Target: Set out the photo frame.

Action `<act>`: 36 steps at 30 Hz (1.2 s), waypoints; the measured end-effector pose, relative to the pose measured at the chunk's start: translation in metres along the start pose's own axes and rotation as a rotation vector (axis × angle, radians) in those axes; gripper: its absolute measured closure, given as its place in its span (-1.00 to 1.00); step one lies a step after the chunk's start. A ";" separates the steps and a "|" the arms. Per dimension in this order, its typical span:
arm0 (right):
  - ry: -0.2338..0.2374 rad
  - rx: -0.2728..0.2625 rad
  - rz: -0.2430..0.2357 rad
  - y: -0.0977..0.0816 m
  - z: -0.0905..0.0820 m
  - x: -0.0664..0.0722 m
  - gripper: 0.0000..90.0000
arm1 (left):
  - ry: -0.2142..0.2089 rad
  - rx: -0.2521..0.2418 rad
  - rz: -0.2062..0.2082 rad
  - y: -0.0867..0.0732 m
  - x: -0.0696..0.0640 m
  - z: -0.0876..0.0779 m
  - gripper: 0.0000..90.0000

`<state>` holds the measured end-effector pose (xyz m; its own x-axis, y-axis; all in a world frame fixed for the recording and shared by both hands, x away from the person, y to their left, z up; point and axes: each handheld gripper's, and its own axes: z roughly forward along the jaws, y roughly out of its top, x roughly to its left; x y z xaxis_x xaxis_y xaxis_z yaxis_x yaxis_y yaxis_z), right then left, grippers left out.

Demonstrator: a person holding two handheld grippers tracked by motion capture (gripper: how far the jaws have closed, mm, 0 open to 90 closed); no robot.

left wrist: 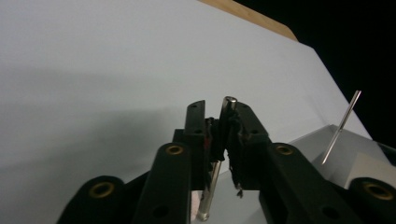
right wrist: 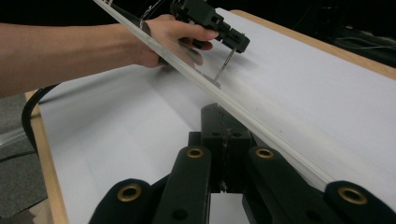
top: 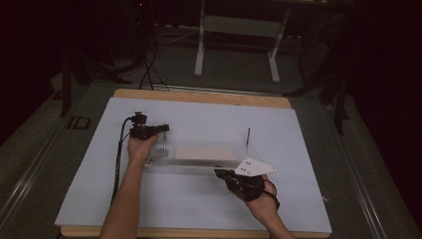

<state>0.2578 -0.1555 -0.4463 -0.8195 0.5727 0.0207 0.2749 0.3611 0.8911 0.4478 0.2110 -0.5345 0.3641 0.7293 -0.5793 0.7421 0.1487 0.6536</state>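
Observation:
A clear plate (top: 164, 160) lies on the white sheet, with a thin metal rod standing at each end. My left gripper (top: 166, 128) sits at the top of the left rod (top: 163, 142). In the left gripper view the jaws (left wrist: 219, 109) stand a little apart, and the rod (left wrist: 209, 186) leans on the right one with a slim gap at the left. The other rod (left wrist: 341, 128) stands free on the plate (left wrist: 336, 172). My right gripper (top: 219, 173) is shut, its tips (right wrist: 223, 112) at the plate's near edge (right wrist: 261, 126). Whether they pinch it is hidden.
The white sheet (top: 199, 199) covers most of the wooden table (top: 199, 95). A pale rectangle (top: 206, 149) shows on the plate's middle. The left gripper's cable (top: 118, 159) trails along the forearm. A metal table frame (top: 239, 30) stands on the dark floor behind.

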 end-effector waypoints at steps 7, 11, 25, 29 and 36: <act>0.007 -0.003 0.006 0.000 0.002 0.000 1.00 | 0.054 -0.007 0.077 -0.002 -0.002 -0.010 0.48; 0.006 -0.008 0.010 0.001 0.001 0.000 1.00 | 0.087 -0.032 0.110 -0.006 -0.003 -0.019 0.43; -0.006 -0.029 0.020 0.003 -0.002 -0.003 1.00 | 0.156 -0.088 0.292 -0.025 -0.027 -0.060 0.30; -0.009 -0.033 0.021 0.003 -0.003 -0.004 1.00 | 0.164 -0.100 0.329 -0.030 -0.035 -0.072 0.28; -0.015 -0.037 0.022 0.004 -0.004 -0.004 1.00 | 0.159 -0.114 0.358 -0.042 -0.038 -0.085 0.25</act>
<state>0.2604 -0.1593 -0.4407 -0.8056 0.5915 0.0339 0.2736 0.3207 0.9068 0.3547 0.2338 -0.4983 0.4902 0.8412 -0.2282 0.5138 -0.0673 0.8553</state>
